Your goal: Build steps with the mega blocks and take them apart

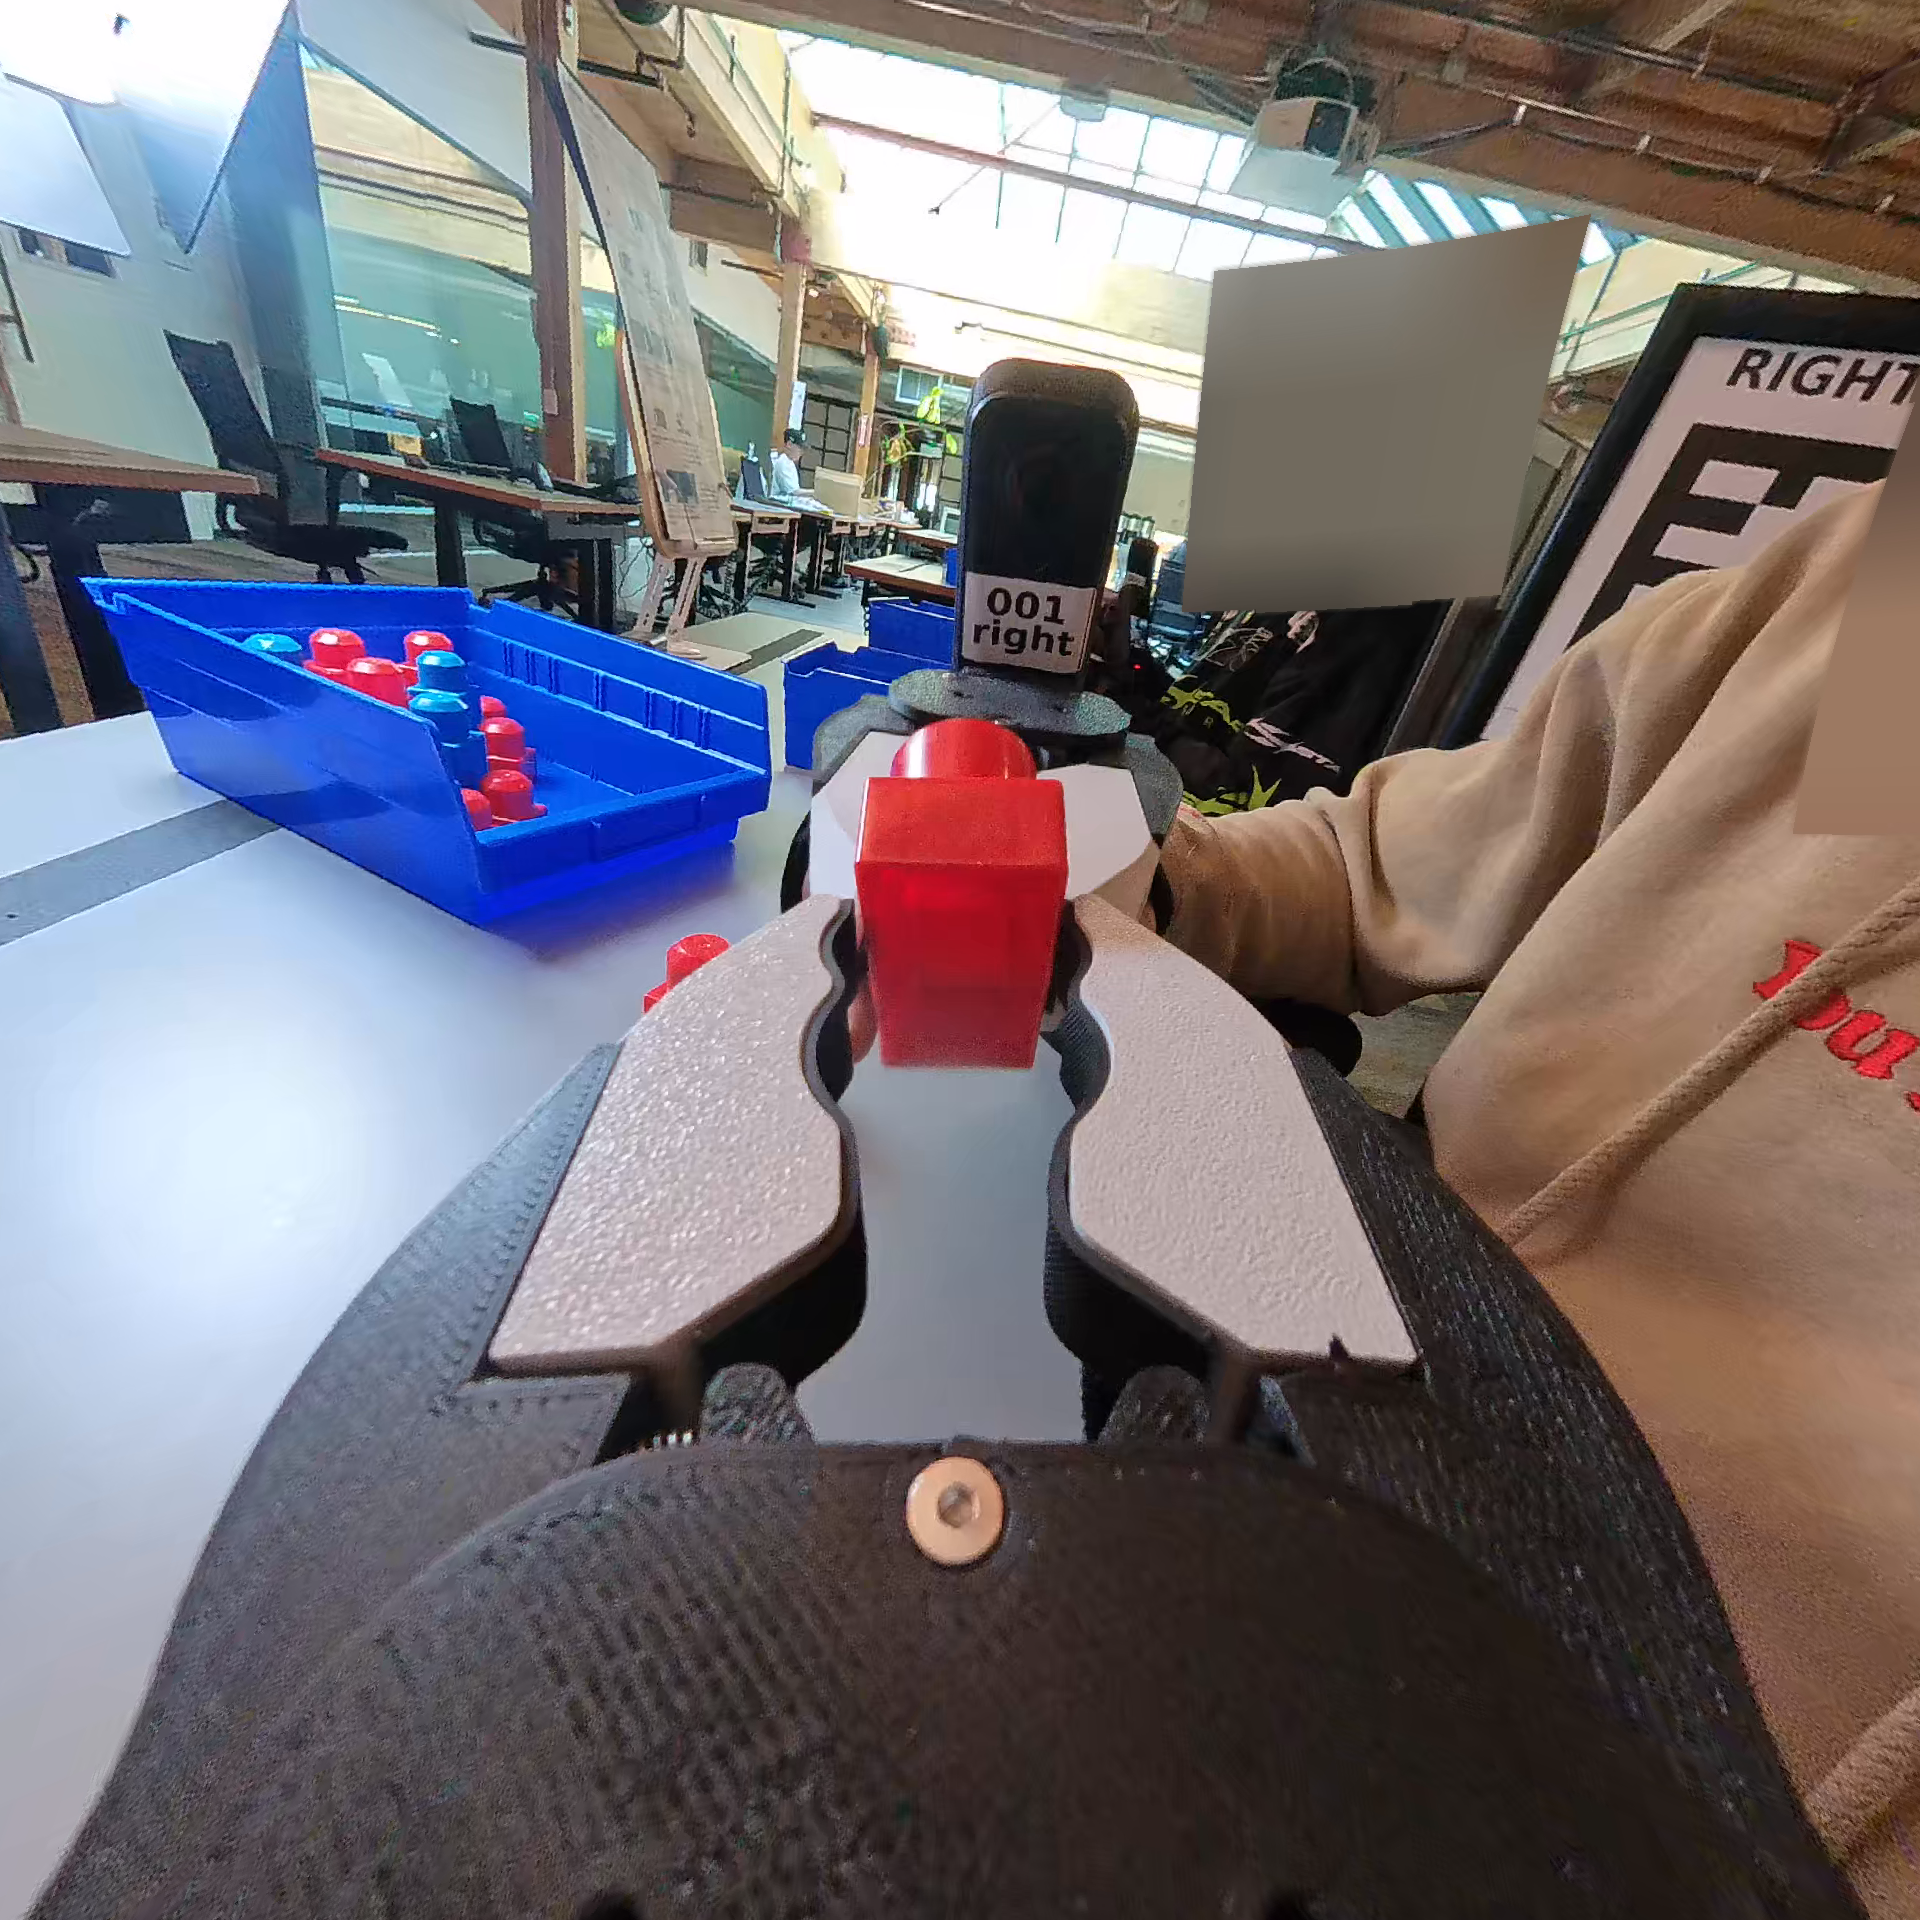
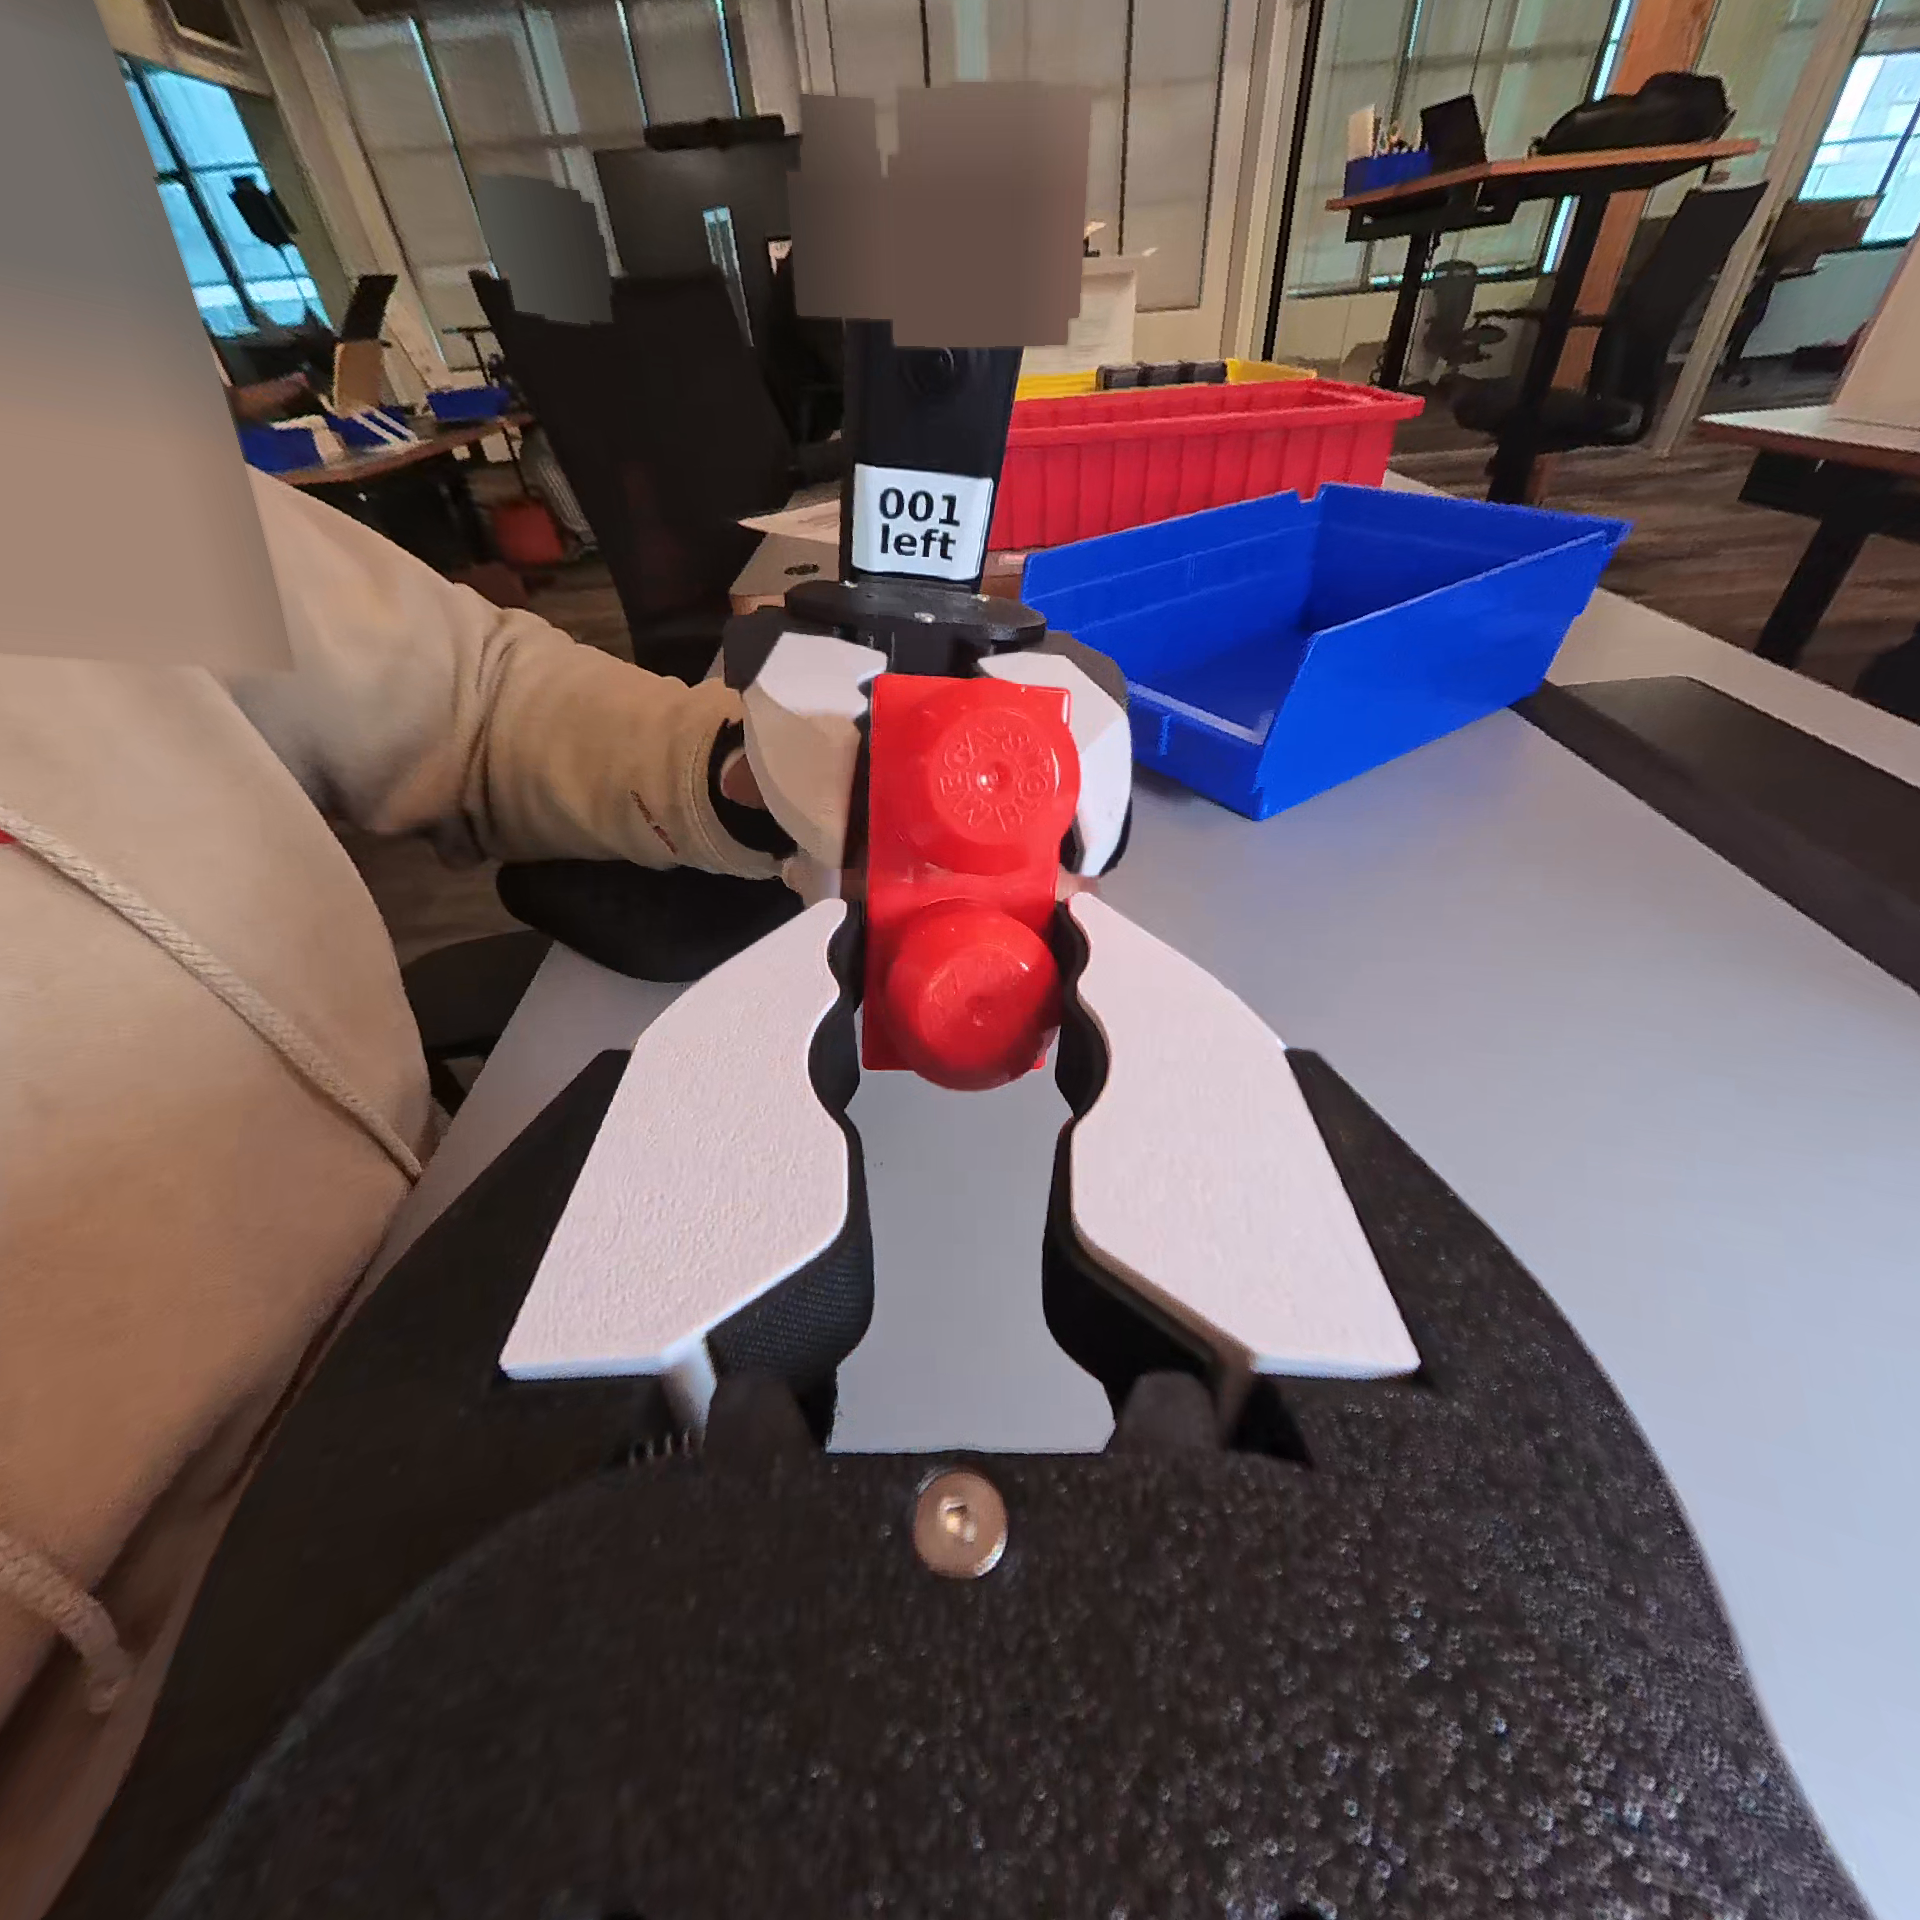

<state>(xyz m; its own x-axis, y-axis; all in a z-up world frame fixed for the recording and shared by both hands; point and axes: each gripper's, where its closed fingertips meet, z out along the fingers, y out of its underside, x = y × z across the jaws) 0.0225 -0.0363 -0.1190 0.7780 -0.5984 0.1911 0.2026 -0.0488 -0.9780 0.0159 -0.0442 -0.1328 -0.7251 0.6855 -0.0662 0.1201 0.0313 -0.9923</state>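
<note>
Red mega block (image 2: 961, 883) | left tongs (image 1: 958, 971), right tongs (image 2: 961, 971) both clamped

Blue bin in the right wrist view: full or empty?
Empty as far as visible. The blue bin shows bare floor and walls, no blocks; its near corner is hidden behind the front wall.

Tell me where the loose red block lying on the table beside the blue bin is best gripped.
Grip the loose red block across its flat side walls, coming from above; its rounded stud offers poorer purchase. It is mostly hidden behind the left gripper.
</note>
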